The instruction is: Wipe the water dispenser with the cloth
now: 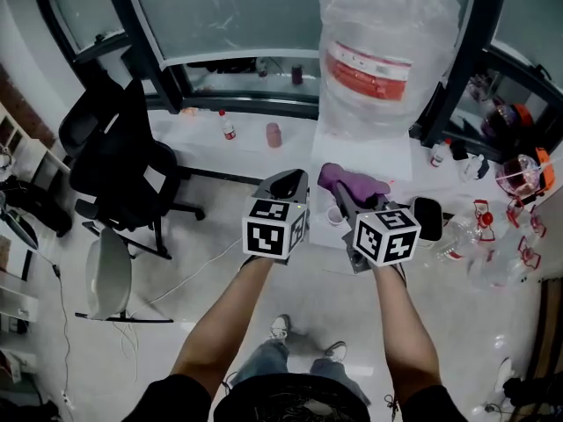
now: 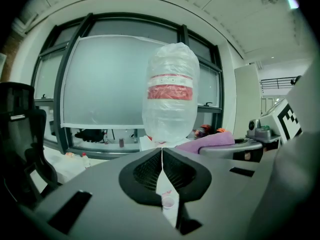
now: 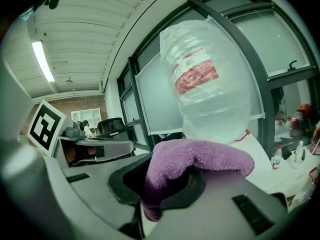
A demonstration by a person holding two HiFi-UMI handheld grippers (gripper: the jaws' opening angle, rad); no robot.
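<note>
My left tool [image 2: 162, 156]: pressed together with nothing between its jaws, at the centre of the head view, just left of my right tool.
My right tool [image 3: 160, 184]: pinching the purple cloth [image 3: 200, 159], which bunches up over the jaws and droops between them.
Cloth's place: centre of the head view, right in front of the dispenser's white body; I cannot tell whether it touches.
Water dispenser [image 1: 363, 152]: white, above and right of centre in the head view, directly ahead of both tools.
Bottle [image 1: 387, 42]: large, standing on the dispenser at the upper right, wrapped in clear plastic, with a red label band.
Office chair [image 1: 119, 161]: black, at the left of the frame.
Window ledge [image 1: 198, 130]: white, upper left of centre, carrying a few small bottles.
My forearms: bare, reaching up from the lower edge.
</note>
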